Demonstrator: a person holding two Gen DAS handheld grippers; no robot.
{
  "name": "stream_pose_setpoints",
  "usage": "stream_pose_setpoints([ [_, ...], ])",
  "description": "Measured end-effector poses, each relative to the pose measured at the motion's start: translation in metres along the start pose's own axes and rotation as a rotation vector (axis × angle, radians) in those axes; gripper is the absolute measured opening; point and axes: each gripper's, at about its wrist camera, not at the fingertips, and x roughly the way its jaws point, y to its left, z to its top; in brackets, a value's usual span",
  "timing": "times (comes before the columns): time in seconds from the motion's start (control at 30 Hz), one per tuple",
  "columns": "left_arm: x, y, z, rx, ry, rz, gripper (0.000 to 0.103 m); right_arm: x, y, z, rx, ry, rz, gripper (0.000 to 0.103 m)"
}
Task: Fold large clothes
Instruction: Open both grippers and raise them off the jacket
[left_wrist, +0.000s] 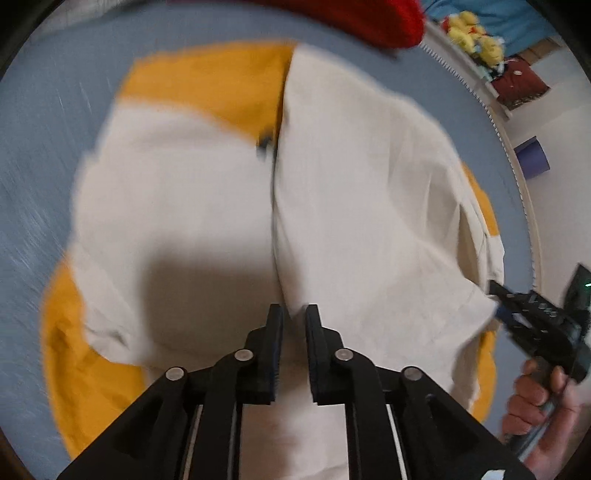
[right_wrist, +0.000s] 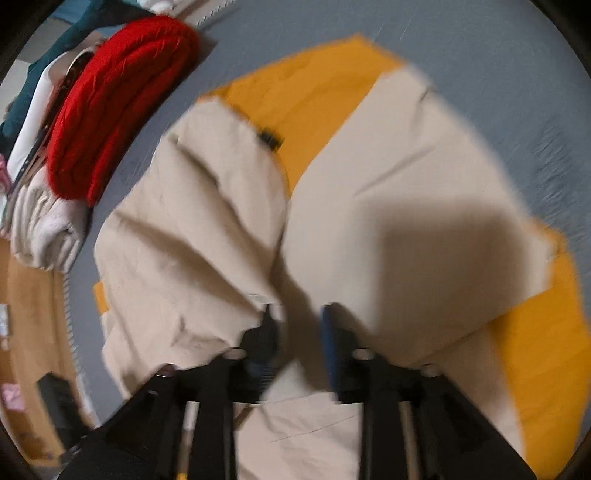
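A cream-and-mustard jacket (left_wrist: 207, 192) lies spread on the grey-blue bed sheet (left_wrist: 40, 140), cream panels meeting along a centre seam with the mustard parts showing at the top and down both sides. Both views are smeared with motion blur, so fine detail is hard to read.

The left gripper (left_wrist: 294, 314) hangs low over the near end of that centre seam, its two fingers only a narrow gap apart. A ridge of cream cloth rises toward that gap, but I cannot tell whether the fingers have hold of it or merely hover over it. The right gripper (right_wrist: 299, 314) is clearer: its fingers stand well apart, with cloth bunched against the left one (right_wrist: 266, 325) and nothing pinched between them. In the left wrist view it reaches in at the jacket's right-hand edge (left_wrist: 496, 291), the person's hand (left_wrist: 535, 398) wrapped round its handle.

My guess is that the two tools are set at the near hem and the side so a panel can be lifted and laid across the middle (the sensible way to narrow a wide garment), though no tidy fold shows yet.

Beyond the jacket, a red knitted bundle (right_wrist: 122, 99) sits atop a pile of pale laundry (right_wrist: 44, 229), well apart from the work.
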Motion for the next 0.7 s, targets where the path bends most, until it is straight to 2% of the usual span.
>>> stream_pose_setpoints([
  [0.07,-0.016,-0.019,0.006,0.086,-0.104,0.064,0.013,-0.025,0.011,0.001,-0.045,-0.103,-0.048,0.044],
  [0.1,-0.020,-0.025,0.003,0.112,-0.134,0.059,0.013,-0.037,0.019,-0.003,-0.068,-0.149,-0.059,0.044],
  [0.17,-0.020,-0.034,0.002,0.135,-0.144,0.011,0.013,-0.061,0.039,-0.008,-0.145,-0.283,-0.080,0.044],
  [0.2,-0.018,-0.040,-0.001,0.147,-0.138,-0.033,0.013,-0.068,0.046,-0.010,-0.173,-0.323,-0.072,0.045],
  [0.27,-0.009,-0.053,-0.005,0.178,-0.103,-0.087,0.014,-0.074,0.059,-0.016,-0.214,-0.343,-0.030,0.045],
  [0.33,0.010,-0.064,-0.011,0.206,-0.033,-0.109,0.019,-0.075,0.059,-0.017,-0.217,-0.336,0.029,0.045],
  [0.4,0.036,-0.068,-0.013,0.212,0.062,-0.054,0.023,-0.067,0.063,-0.016,-0.238,-0.305,0.064,0.045],
  [0.47,0.059,-0.061,-0.022,0.224,0.148,0.014,0.023,-0.037,0.057,-0.012,-0.241,-0.144,0.106,0.045],
  [0.5,0.062,-0.060,-0.023,0.228,0.159,0.021,0.024,-0.021,0.048,-0.015,-0.232,-0.076,0.079,0.045],
  [0.53,0.062,-0.058,-0.022,0.223,0.152,0.016,0.024,-0.004,0.040,-0.018,-0.217,-0.015,0.012,0.045],
  [0.57,0.058,-0.059,-0.020,0.208,0.151,0.011,0.024,0.004,0.032,-0.019,-0.201,0.015,-0.041,0.045],
  [0.6,0.054,-0.059,-0.018,0.203,0.146,0.006,0.024,0.014,0.021,-0.021,-0.165,0.038,-0.080,0.045],
  [0.7,0.030,-0.065,-0.013,0.228,0.073,-0.006,0.024,0.010,0.017,-0.021,-0.131,0.022,-0.081,0.045],
])
